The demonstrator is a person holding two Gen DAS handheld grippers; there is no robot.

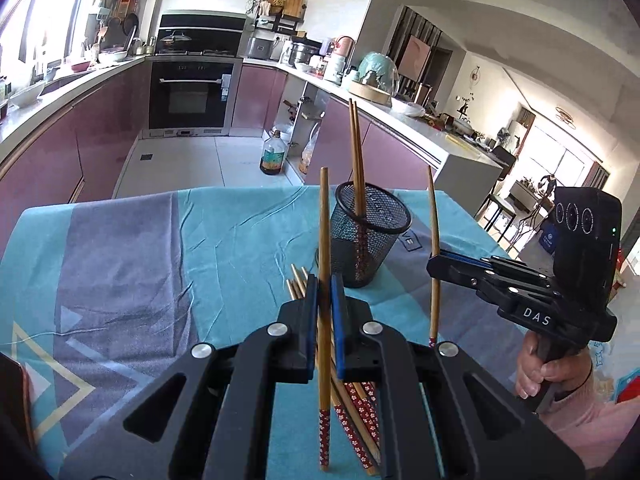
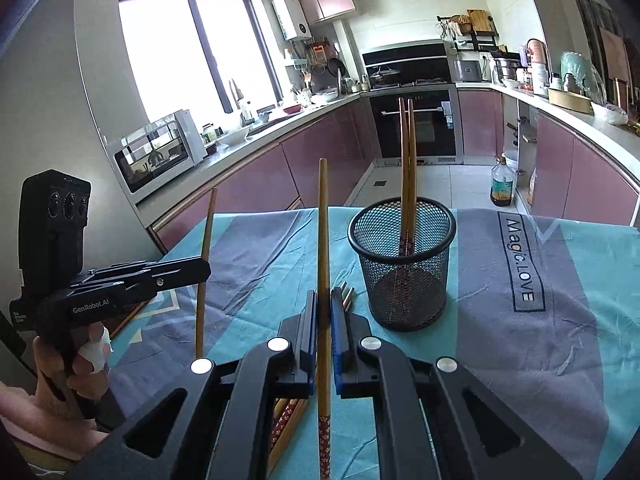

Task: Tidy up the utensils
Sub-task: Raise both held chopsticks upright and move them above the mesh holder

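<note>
A black mesh cup stands upright on the blue and grey cloth, with two chopsticks leaning in it, patterned ends down. Just in front of the cup, a pile of loose chopsticks lies flat on the cloth. The left gripper is clamped on one chopstick, held nearly upright with its red flowered end hanging below the jaws. The right gripper is likewise closed on its own chopstick, upright, patterned end down. Each gripper shows in the other's view, beside the cup and above the cloth. Behind the table run pink kitchen cabinets and an oven.
</note>
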